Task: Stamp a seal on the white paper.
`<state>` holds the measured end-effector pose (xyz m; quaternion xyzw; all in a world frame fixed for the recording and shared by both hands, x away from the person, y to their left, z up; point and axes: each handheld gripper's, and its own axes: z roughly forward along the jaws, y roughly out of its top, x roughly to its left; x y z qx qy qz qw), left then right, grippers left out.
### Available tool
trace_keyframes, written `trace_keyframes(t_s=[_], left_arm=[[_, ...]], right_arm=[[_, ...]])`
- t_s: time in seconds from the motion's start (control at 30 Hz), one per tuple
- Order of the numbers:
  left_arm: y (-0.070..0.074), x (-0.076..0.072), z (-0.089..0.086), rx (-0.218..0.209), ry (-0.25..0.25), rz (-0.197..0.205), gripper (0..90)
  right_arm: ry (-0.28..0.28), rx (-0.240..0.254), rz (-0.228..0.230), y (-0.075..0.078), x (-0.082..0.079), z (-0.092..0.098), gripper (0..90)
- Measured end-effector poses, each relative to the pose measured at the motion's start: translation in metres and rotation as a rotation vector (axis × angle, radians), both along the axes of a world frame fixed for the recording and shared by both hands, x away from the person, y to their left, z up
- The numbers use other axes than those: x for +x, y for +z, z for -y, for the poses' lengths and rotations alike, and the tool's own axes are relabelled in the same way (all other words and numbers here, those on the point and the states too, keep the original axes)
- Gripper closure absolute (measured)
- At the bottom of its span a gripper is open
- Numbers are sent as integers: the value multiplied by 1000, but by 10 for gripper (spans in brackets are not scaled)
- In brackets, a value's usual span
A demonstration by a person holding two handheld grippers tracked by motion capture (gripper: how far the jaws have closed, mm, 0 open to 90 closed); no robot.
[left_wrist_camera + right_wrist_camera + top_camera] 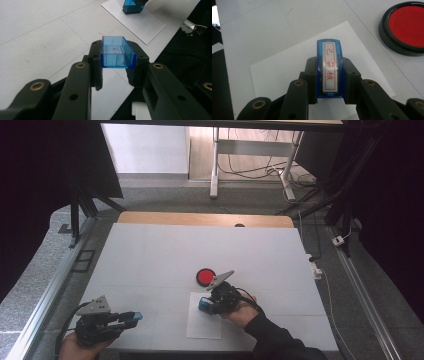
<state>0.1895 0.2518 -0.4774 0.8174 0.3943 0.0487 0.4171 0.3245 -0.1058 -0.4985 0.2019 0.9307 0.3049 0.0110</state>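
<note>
- Left gripper [134,317] sits low at the near-left corner of the table [150,250], hand [80,345] at the bottom edge, jaws pointing right, roughly level; clamped on a blue cap [117,52].
- Left gripper view: the cap is a clear blue open box, pinched by its two long sides, hollow side facing the camera.
- Right gripper [206,305] is angled down-left over the white paper sheet [204,327], forearm in a dark sleeve [275,340] coming from bottom right; it grips a blue stamp [330,67].
- Right gripper view: the stamp's top label carries red characters in a red frame, jaws pressed to both sides; the high view gives just a blue block at the jaw tips.
- Stamp is over the paper's upper left part; contact with the paper cannot be told.
- Red ink pad [205,276] lies just beyond the paper, close to the right gripper.
- Far half and left middle of the table are bare; the paper's near edge lies close to the table's near edge.
</note>
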Motion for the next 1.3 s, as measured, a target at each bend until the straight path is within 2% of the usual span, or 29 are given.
trace_keyframes(t_s=[0.1,0.47,0.7,0.83,1.03,1.2,1.3], left_arm=[[0,0,0,0,0,0,681],[0,0,0,3,1,-1,681],[0,0,0,3,1,-1,681],[0,0,1,5,1,0,681],[0,0,1,4,2,-1,681],[0,0,0,1,2,-1,681],[0,0,0,1,3,-1,681]], right_arm=[[1,2,-3,0,1,0,709],[29,-62,105,1,-12,-8,708],[28,-60,105,1,-12,-8,708],[32,-77,131,1,-15,-10,708],[31,-73,117,2,-13,-9,707],[22,-55,77,2,-9,-7,705],[17,-49,78,2,-8,-7,705]])
